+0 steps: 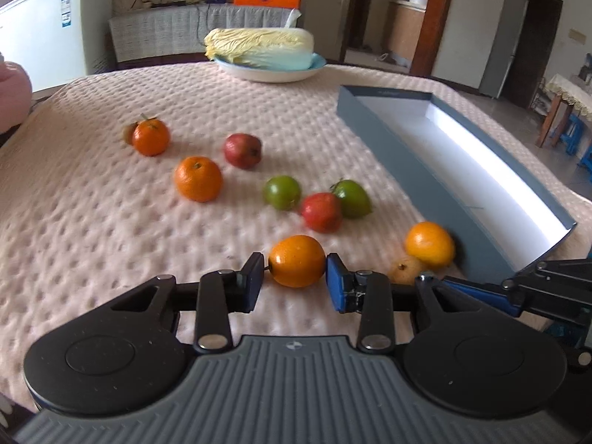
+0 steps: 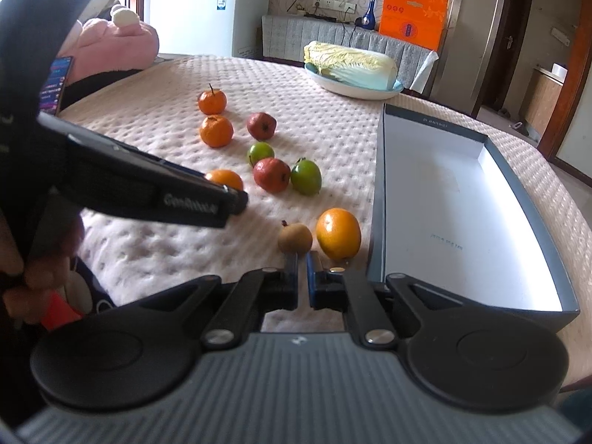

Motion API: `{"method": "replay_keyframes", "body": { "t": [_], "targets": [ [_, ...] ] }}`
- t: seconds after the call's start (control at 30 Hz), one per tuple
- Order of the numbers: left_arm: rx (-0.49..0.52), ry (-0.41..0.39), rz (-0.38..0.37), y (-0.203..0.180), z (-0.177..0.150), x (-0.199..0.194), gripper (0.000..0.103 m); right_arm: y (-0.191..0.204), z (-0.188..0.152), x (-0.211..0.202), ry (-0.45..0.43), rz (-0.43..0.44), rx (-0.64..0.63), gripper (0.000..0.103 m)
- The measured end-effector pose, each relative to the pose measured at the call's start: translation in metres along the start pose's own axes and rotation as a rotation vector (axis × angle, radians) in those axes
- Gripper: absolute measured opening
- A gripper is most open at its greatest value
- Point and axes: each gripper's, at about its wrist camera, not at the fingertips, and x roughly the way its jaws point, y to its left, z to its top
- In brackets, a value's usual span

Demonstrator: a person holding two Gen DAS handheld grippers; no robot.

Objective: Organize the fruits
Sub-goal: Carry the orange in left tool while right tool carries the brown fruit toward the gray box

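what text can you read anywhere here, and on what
"GenRobot.ai", blurred, my best reading: on the side of the left tool.
Orange box: print too blurred to read.
Fridge stickers: too small.
Grey box: faint line on the rim, another on the white floor, both unreadable.
Phone screen: coloured text, unreadable.

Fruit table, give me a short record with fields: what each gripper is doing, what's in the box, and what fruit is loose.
left gripper: fingers either side of an orange, apparently closed on it
right gripper: nearly shut, holding nothing
box: open, no fruit inside
loose fruit: orange beside box, brown fruit, two red, two green, two tangerines
other: cabbage on a plate
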Motion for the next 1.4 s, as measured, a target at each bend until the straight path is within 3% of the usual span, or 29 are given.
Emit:
{"method": "replay_keyframes", "body": {
  "t": [0.23, 0.43, 0.47, 0.5, 0.57, 0.83, 0.87, 0.93, 1.4],
  "targets": [
    [0.002, 0.0, -0.004, 0.002, -0.001, 0.0, 0.042, -0.002, 0.0, 0.008, 0.014, -0.017, 0.036, 0.011],
    [-0.015, 0.001, 0.008, 0.007, -0.001, -0.002, 0.042, 0.006, 0.001, 0.005, -0.005, 0.03, 0.035, 0.012],
    [-0.018, 0.001, 0.009, 0.008, -0.001, -0.002, 0.042, 0.008, 0.001, 0.004, -0.01, 0.041, 0.031, 0.025],
    [-0.022, 0.002, 0.006, 0.009, 0.0, -0.002, 0.042, 0.01, 0.001, 0.005, -0.014, 0.048, 0.024, 0.048],
    [-0.02, 0.003, 0.004, 0.01, 0.0, -0.002, 0.042, 0.014, 0.002, 0.005, -0.038, 0.027, 0.017, 0.066],
    [-0.022, 0.002, 0.005, 0.012, -0.001, -0.002, 0.043, 0.018, 0.01, 0.019, -0.02, 0.01, 0.017, 0.048],
    [-0.024, 0.003, 0.001, 0.013, -0.001, -0.002, 0.043, 0.018, 0.009, 0.019, -0.021, 0.011, 0.015, 0.037],
    [-0.022, 0.002, 0.002, 0.013, -0.001, -0.002, 0.042, 0.016, 0.009, 0.021, -0.017, 0.0, 0.011, 0.028],
    [-0.011, -0.019, 0.027, 0.01, 0.006, -0.008, 0.042, 0.007, 0.019, -0.003, -0.063, 0.061, 0.015, 0.026]
  ]
}}
